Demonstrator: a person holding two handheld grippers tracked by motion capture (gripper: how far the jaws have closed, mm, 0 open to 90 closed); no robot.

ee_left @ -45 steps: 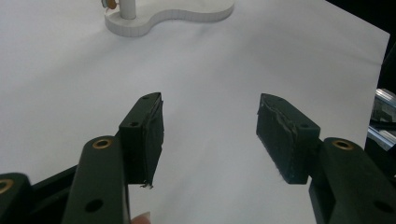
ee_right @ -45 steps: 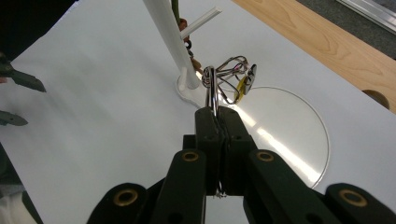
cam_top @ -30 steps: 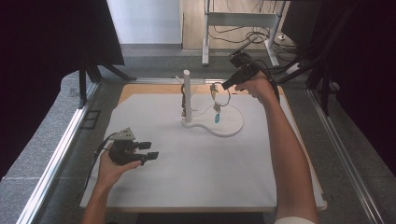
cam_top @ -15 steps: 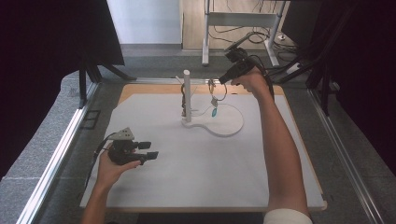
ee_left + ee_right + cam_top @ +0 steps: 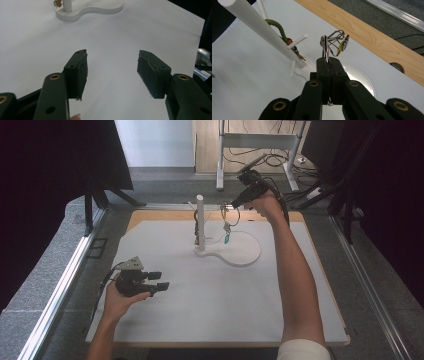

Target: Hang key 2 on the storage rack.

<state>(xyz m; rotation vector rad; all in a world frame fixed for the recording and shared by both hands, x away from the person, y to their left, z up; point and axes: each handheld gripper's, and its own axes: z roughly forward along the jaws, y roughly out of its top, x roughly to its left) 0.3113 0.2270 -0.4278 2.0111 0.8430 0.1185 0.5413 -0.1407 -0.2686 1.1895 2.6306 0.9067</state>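
Note:
A white stand has an upright post (image 5: 200, 217) (image 5: 259, 27) with short side pegs (image 5: 297, 41) on a flat base (image 5: 240, 254) (image 5: 87, 10). A green cord loop (image 5: 277, 27) with small keys hangs on the post's far side. My right gripper (image 5: 236, 205) (image 5: 327, 62) is raised just right of the post, shut on a metal key ring (image 5: 230, 213) (image 5: 325, 46). Keys and a tag (image 5: 227, 237) (image 5: 340, 42) dangle from the ring. My left gripper (image 5: 160, 281) (image 5: 112, 72) is open with nothing between its fingers, low over the white mat at the front left.
A white mat (image 5: 200, 310) covers a wooden board (image 5: 155, 215) (image 5: 372, 35). Metal rails (image 5: 55, 295) run along both sides. A desk frame and cables (image 5: 260, 150) stand beyond the table's far edge.
My right gripper has shifted slightly back and toward the post, carrying the key ring with it. The left gripper has stayed where it was.

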